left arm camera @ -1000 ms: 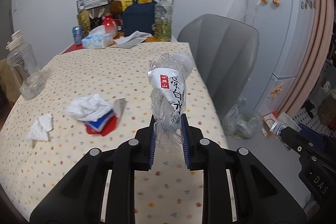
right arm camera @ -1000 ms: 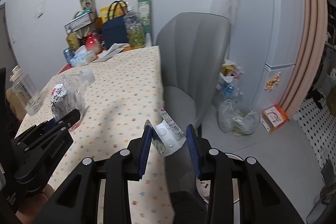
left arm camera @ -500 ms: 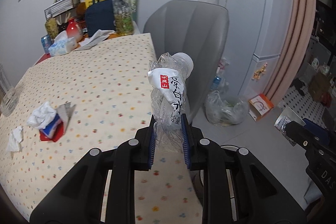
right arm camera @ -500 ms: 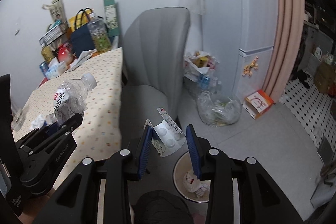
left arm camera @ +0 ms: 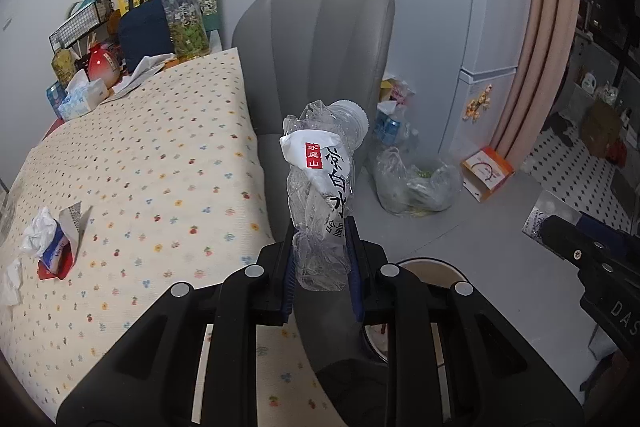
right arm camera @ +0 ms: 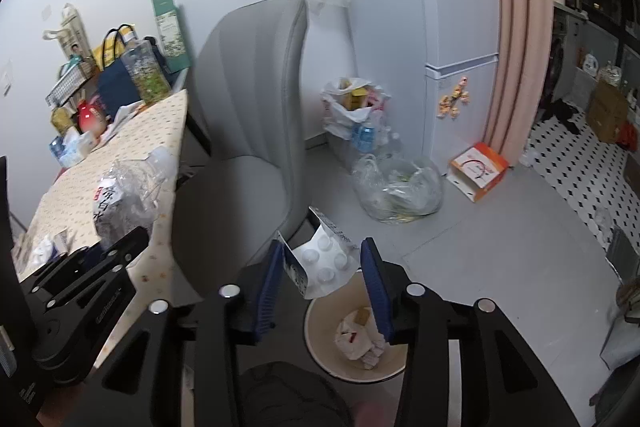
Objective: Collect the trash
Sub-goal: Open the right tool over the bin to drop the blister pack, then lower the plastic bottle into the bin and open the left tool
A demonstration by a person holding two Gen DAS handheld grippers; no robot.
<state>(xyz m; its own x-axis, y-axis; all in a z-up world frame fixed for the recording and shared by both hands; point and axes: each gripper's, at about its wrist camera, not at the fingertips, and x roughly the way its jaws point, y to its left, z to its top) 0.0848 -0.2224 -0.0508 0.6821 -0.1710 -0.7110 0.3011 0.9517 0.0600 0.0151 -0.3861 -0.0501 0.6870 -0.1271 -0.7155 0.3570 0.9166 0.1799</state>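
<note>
Left wrist view: the left gripper (left arm camera: 320, 259) has its jaws clenched on the base of a crushed clear plastic water bottle (left arm camera: 322, 187), which stands upright between the blue pads, white cap on top, its white label carrying a red square and black characters. It hangs past the right edge of the table (left arm camera: 168, 155) with the dotted cloth, in front of the grey chair (left arm camera: 320, 39). Crumpled tissue and a red-and-blue wrapper (left arm camera: 56, 247) lie near the table's left edge.

Right wrist view: the right gripper (right arm camera: 326, 271) has its jaws opening; a white blister pack (right arm camera: 326, 263) sits between them, touching the left pad, clear of the right one, above the round trash bin (right arm camera: 320, 343) holding crumpled paper.
</note>
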